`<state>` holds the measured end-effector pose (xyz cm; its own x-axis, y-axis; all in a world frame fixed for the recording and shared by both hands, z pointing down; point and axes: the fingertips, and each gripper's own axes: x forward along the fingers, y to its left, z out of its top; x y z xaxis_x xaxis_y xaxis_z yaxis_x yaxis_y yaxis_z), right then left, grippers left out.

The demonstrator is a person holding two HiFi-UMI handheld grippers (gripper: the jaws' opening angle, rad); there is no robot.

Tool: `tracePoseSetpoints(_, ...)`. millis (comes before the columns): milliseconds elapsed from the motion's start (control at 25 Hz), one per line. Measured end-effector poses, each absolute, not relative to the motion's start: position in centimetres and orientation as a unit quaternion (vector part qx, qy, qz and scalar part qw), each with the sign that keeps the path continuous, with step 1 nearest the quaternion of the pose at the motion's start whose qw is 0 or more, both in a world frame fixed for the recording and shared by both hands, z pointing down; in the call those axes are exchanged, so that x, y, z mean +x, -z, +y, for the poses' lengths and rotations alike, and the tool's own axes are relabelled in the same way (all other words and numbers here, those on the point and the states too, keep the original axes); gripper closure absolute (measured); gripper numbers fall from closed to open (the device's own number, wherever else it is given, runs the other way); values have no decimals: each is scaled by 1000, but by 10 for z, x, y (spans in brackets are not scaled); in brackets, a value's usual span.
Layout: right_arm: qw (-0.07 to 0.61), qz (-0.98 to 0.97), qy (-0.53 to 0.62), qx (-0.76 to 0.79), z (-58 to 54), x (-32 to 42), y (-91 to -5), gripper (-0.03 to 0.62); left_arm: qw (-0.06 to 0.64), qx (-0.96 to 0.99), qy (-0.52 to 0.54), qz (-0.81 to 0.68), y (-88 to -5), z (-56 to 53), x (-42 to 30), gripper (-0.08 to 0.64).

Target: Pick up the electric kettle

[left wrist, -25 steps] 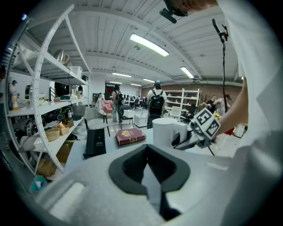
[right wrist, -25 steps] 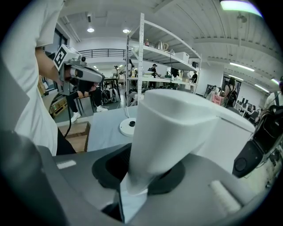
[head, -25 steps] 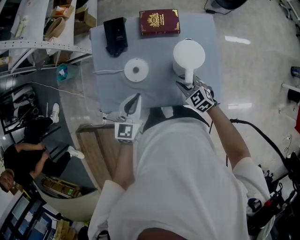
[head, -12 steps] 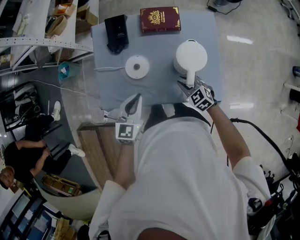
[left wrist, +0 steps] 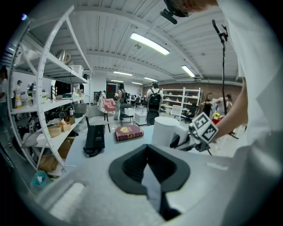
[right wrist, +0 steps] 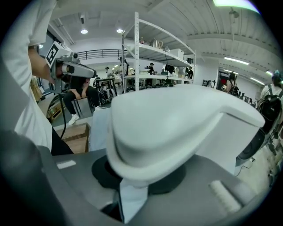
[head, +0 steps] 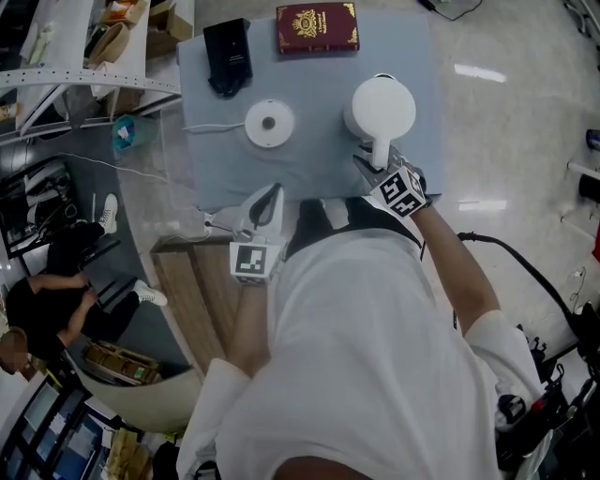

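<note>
A white electric kettle [head: 382,108] stands on the grey table cover [head: 309,164], its handle [head: 379,150] pointing at me. My right gripper [head: 371,169] is at that handle with a jaw on each side. In the right gripper view the handle [right wrist: 177,128] fills the space between the jaws, which have just been opening a little. The kettle's round base [head: 269,123] sits apart to the left with its cord. My left gripper [head: 265,206] hovers at the near table edge, shut and with nothing in it. In the left gripper view the kettle [left wrist: 167,131] is ahead to the right.
A dark red book [head: 317,28] and a black device [head: 228,58] lie at the far side of the table. A wooden bench [head: 192,300] stands to the near left. Metal shelving [head: 84,84] stands to the left, and a person sits beyond it.
The right gripper has crept slightly forward and down at the kettle handle. The kettle stands where it was, and the left gripper has stayed put.
</note>
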<state>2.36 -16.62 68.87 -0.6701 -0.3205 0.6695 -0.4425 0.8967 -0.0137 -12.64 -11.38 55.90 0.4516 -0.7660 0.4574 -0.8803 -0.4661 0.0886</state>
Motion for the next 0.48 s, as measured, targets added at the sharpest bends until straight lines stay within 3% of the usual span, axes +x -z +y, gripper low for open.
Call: tracePoseSetpoints(480,358,-907,-88,205,-161,31,-695,464,142,834,-182,-501,-556,-108,-115,558)
